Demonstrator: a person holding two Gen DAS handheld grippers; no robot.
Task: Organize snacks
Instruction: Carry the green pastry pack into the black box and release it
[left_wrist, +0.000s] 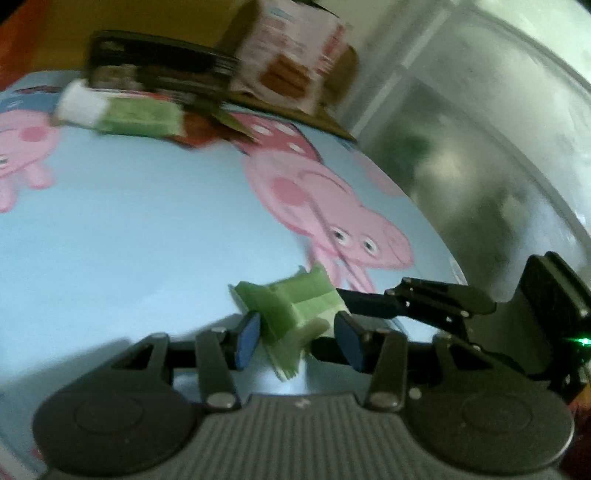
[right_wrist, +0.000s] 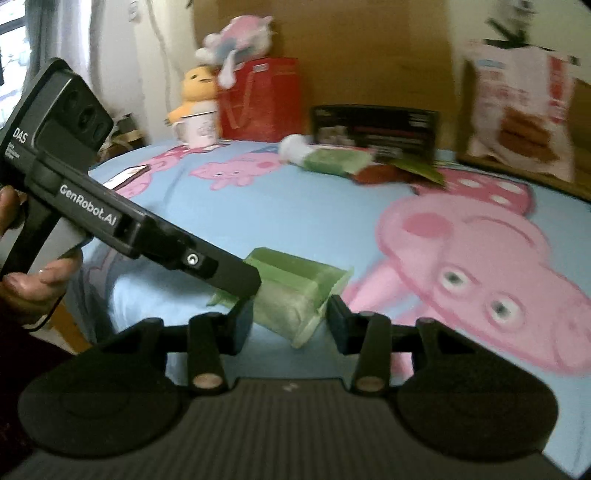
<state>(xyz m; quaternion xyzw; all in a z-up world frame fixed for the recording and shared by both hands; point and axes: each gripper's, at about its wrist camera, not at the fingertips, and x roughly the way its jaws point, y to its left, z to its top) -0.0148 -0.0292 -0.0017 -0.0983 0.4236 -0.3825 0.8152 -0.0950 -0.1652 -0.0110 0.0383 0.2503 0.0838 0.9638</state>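
A green snack packet (left_wrist: 295, 310) lies on the light-blue pig-print cloth (left_wrist: 129, 236) between both grippers. My left gripper (left_wrist: 299, 341) has its jaws apart around the packet's near end, with gaps at both pads. My right gripper (right_wrist: 291, 325) is also open around the same packet (right_wrist: 295, 295) from the other side. The left gripper's body (right_wrist: 110, 218) reaches in from the left in the right wrist view; the right gripper's finger (left_wrist: 373, 302) shows in the left wrist view. At the back lie another green-and-white packet (right_wrist: 328, 160), a red and green packet (right_wrist: 391, 171), a black box (right_wrist: 376, 127) and a white-red snack bag (right_wrist: 517, 114).
A red bag (right_wrist: 258, 99), a white mug (right_wrist: 197, 129) and plush toys (right_wrist: 197, 88) stand at the far left. A brown cardboard box (left_wrist: 343, 74) holds the white-red bag (left_wrist: 291, 55). The table's right edge (left_wrist: 424, 206) drops off toward a glass door.
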